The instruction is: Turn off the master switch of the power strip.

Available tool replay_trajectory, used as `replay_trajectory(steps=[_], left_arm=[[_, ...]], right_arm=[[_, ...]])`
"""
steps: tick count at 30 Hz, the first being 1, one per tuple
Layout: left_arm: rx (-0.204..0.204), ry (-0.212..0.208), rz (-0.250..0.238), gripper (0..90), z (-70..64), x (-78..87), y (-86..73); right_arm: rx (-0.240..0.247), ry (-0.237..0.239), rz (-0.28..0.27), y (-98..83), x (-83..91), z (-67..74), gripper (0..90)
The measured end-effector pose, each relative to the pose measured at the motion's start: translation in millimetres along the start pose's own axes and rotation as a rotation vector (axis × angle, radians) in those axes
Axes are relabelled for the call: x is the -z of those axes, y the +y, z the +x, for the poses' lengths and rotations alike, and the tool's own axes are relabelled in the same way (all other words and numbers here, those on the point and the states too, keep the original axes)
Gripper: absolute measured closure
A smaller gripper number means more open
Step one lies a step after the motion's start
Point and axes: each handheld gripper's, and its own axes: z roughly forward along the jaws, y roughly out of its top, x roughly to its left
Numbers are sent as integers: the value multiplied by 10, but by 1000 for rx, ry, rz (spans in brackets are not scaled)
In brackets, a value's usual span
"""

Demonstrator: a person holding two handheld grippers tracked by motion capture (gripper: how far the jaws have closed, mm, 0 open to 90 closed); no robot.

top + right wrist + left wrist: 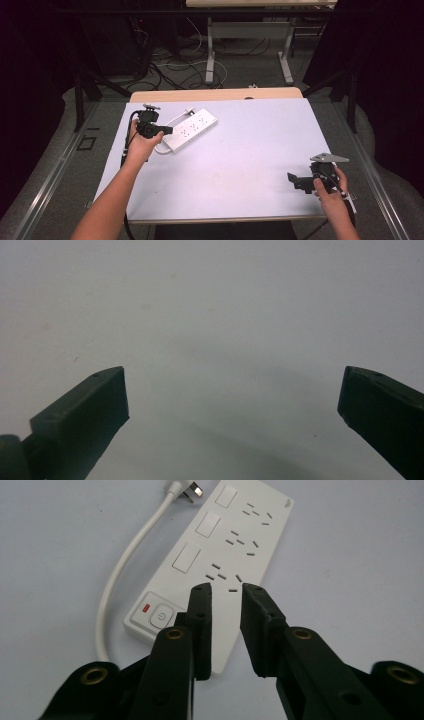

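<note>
- I am looking at a white power strip (220,565) lying toward the table's far-left corner, its round white cord (120,575) looping back beside it to a plug (187,489).
- I am holding my left gripper (226,587) just above the strip's near end, jaws a narrow gap apart, gripping nothing.
- I am risking a slip here: the strip's hard, glossy plastic is smooth, and narrow jaws might skate off or nudge the round power button (161,615).
- I am resting my right gripper (232,390) near the near-right corner, jaws spread wide over the matte pale table (240,165).
</note>
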Motion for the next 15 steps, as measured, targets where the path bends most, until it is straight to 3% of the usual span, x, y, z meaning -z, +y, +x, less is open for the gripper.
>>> replay_trajectory(steps=[5,7,8,10,12,15], left_arm=[[-21,-14,-15,655,-65,30,-15],[-66,-17,-28,609,-85,36,-21],[-72,-6,-35,574,-110,41,-29],[-69,-25,-36,567,-146,51,-38],[-93,-22,-37,529,-179,72,-47],[-98,-24,-69,469,-235,93,-71]], right_arm=[[1,0,2,1,4,2,0],[5,1,0,2,1,1,0],[6,0,0,1,1,1,0],[4,0,1,2,4,2,0],[1,-1,-2,4,5,2,0],[-1,-2,-4,4,7,2,0]])
